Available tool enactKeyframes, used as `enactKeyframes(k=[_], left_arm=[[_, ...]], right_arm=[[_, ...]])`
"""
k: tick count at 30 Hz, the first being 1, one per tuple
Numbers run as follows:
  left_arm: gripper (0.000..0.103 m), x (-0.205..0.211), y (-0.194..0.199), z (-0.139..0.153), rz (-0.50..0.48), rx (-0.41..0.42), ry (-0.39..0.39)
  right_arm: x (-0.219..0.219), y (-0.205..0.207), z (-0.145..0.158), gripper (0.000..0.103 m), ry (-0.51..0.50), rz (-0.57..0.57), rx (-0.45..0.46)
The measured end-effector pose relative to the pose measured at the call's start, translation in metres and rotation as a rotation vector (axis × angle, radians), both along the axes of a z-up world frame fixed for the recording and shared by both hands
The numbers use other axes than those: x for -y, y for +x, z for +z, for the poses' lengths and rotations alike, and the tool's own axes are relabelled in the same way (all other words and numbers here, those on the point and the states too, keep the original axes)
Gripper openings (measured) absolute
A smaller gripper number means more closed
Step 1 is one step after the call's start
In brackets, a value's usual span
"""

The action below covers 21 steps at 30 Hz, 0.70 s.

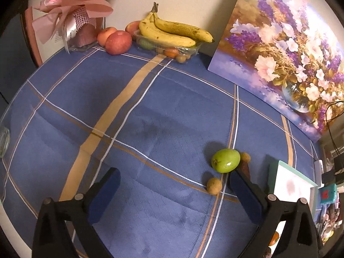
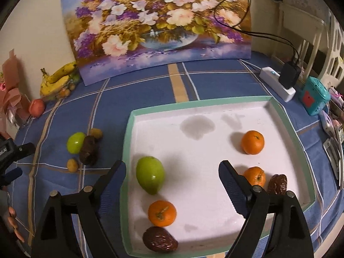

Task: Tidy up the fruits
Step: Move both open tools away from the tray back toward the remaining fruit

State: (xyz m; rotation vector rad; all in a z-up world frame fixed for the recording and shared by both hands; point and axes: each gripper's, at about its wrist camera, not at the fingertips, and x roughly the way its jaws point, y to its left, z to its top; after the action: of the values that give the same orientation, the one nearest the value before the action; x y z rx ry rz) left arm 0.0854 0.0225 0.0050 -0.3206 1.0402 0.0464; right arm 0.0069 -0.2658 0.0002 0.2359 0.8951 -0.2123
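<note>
My left gripper stands open over the blue checked cloth with nothing between its fingers. Just right of it lie a green fruit, two small tan longans and a brown date, half hidden by the right finger. My right gripper is open above the white tray. A second green fruit rests in the tray between its fingers, untouched. Three oranges and two dates also lie in the tray.
Bananas sit on a clear plastic box of small fruit by the wall, beside apples and a pink bouquet. A flower painting leans on the wall. A power strip and a teal box crowd the right edge.
</note>
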Motion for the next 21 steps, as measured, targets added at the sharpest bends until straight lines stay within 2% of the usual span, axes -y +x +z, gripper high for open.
enactKeyframes(k=[5,10,15,21], left_arm=[[0.103,-0.008,-0.001,0.006,0.008,0.030,-0.016],[0.103,-0.015,0.001,0.011,0.007,0.062,-0.028],[0.103,-0.020,0.004,0.013,0.003,0.073,-0.066],[0.103,-0.032,0.005,0.016,0.008,0.083,-0.079]], right_arm=[[-0.006,0.000,0.006,0.088,-0.004,0.001,0.059],[-0.011,0.004,0.008,0.088,-0.011,0.005,0.052],[-0.016,0.011,0.014,0.088,0.061,0.053,0.057],[-0.021,0.020,0.029,0.088,0.128,0.057,0.100]])
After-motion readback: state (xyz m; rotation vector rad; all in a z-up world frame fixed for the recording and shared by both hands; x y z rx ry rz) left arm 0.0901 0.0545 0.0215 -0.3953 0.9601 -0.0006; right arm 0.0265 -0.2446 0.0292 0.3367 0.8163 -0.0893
